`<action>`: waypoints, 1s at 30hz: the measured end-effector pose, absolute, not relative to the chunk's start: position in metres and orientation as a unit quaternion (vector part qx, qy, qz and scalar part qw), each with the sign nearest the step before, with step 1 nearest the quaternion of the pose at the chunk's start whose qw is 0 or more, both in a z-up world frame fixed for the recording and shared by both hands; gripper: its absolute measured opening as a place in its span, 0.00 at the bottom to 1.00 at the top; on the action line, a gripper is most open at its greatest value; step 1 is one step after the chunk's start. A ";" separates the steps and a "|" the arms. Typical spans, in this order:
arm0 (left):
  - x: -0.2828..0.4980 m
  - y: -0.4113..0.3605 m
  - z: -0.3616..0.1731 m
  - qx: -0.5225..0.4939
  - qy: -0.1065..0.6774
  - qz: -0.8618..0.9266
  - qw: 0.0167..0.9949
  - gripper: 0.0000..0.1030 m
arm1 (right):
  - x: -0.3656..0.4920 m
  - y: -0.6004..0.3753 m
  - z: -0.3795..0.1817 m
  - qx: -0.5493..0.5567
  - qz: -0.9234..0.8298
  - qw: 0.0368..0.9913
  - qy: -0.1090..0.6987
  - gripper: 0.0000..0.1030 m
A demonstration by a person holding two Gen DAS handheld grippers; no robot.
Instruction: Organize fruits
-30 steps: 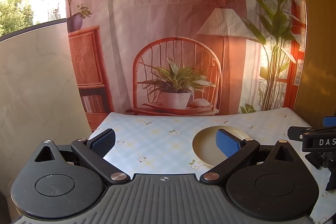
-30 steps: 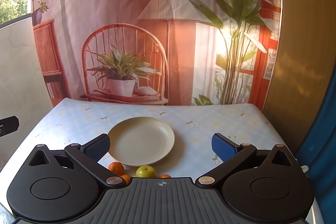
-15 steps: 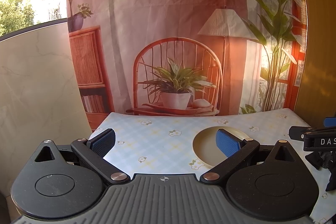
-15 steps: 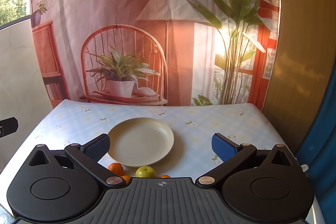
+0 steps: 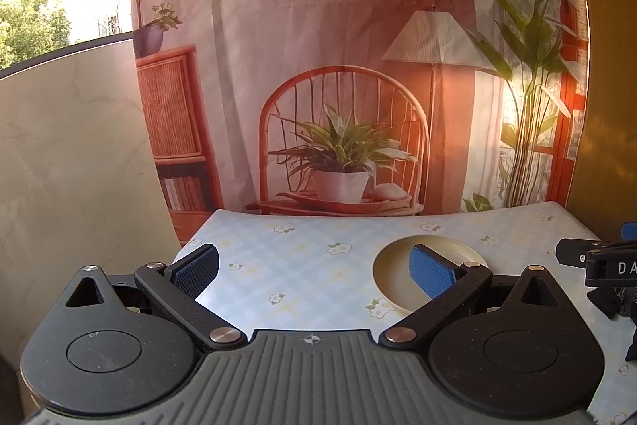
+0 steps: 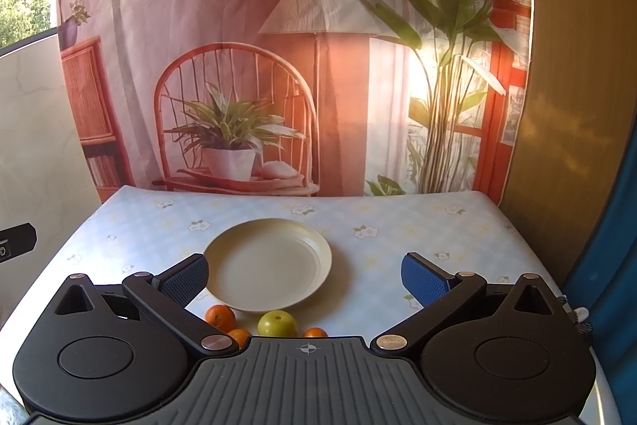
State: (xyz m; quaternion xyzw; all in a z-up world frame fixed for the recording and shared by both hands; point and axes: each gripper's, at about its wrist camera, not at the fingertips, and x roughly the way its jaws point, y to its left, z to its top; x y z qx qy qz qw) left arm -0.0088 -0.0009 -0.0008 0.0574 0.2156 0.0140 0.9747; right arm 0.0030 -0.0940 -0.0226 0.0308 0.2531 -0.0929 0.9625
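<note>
A cream plate (image 6: pixel 268 263) lies empty on the flowered tablecloth (image 6: pixel 398 226); it also shows in the left wrist view (image 5: pixel 392 265), partly behind a finger. In the right wrist view, just in front of the plate, lie an orange (image 6: pixel 219 317), a green apple (image 6: pixel 277 323) and two more oranges (image 6: pixel 240 336) (image 6: pixel 315 333), partly hidden by the gripper body. My right gripper (image 6: pixel 304 275) is open and empty above them. My left gripper (image 5: pixel 314 267) is open and empty over the table's left part. The right gripper's side shows in the left wrist view (image 5: pixel 597 261).
A printed backdrop (image 6: pixel 278 46) hangs behind the table's far edge. A marble-look panel (image 5: pixel 71 166) stands at the left and a wooden panel (image 6: pixel 565 106) at the right. A blue surface (image 6: pixel 613 245) borders the table's right side.
Both views have shifted very slightly; the scene sits a touch lower or closer. The fruits and the plate have not moved. Both grippers stay open.
</note>
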 end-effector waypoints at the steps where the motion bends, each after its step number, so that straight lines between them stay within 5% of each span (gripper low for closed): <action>1: -0.008 0.000 -0.002 0.058 0.215 0.016 0.975 1.00 | 0.003 -0.095 -0.024 0.034 -0.090 0.963 0.253 1.00; 30: 0.028 0.046 -0.046 -0.059 0.228 -0.007 0.972 1.00 | 0.024 -0.106 -0.106 0.012 -0.092 0.962 0.258 1.00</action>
